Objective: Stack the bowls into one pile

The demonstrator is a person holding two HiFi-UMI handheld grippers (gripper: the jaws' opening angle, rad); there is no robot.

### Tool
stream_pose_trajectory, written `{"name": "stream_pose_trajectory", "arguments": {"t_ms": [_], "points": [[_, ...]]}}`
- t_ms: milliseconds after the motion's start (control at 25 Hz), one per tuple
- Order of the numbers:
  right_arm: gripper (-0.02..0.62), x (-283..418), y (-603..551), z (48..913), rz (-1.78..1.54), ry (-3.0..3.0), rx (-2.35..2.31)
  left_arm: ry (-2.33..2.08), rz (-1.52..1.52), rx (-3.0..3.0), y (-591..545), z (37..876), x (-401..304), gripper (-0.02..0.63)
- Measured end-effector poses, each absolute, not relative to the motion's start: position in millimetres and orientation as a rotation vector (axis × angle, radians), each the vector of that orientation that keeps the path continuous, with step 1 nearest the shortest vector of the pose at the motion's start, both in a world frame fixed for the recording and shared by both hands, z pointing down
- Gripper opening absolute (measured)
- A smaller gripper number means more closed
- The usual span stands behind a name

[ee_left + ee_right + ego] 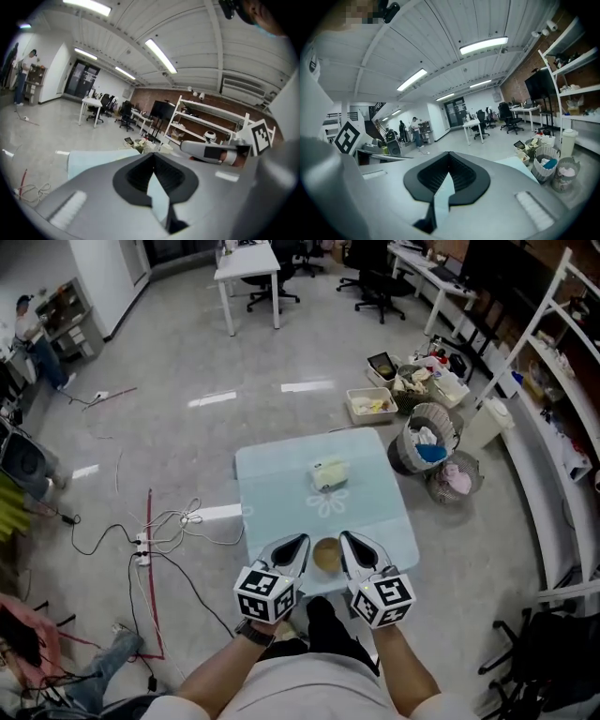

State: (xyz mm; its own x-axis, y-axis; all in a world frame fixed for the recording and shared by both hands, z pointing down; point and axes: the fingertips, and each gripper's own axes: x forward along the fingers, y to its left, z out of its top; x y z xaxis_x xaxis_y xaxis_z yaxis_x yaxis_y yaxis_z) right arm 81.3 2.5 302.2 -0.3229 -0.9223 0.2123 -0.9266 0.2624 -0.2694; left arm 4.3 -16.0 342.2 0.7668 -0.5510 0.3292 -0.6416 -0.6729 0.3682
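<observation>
1. L gripper (300, 540): my jaws drawn together, nothing btwn them. Over near edge of table (272, 493).
2. R gripper (346, 537): jaws closed too, empty, just right of L.
3. Btwn the two grippers, at near edge: brown bowl (326, 555), upright on table.
4. Mid-table, well apart from it: pale bowl (327, 473). Can't tell if single or stacked.
5. Floor right of table: baskets (427, 442).

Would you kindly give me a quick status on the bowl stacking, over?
Left gripper and right gripper shut, empty. Brown bowl between them, near edge of table. Pale bowl-like item mid-table, apart. Nothing between the two.
</observation>
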Motion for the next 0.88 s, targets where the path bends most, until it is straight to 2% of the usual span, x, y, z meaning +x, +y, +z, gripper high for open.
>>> {"name": "stream_pose_trajectory", "arguments": {"t_ms": [440,880], "points": [[0.011,57,15,230,0.359,-2.569,1.861,-0.912,0.1,2.695,1,244,-19,0.006],[0.011,34,29,189,0.219,-2.589,1.857,-0.932,0.018,2.788,19,200,-38,0.006]]}}
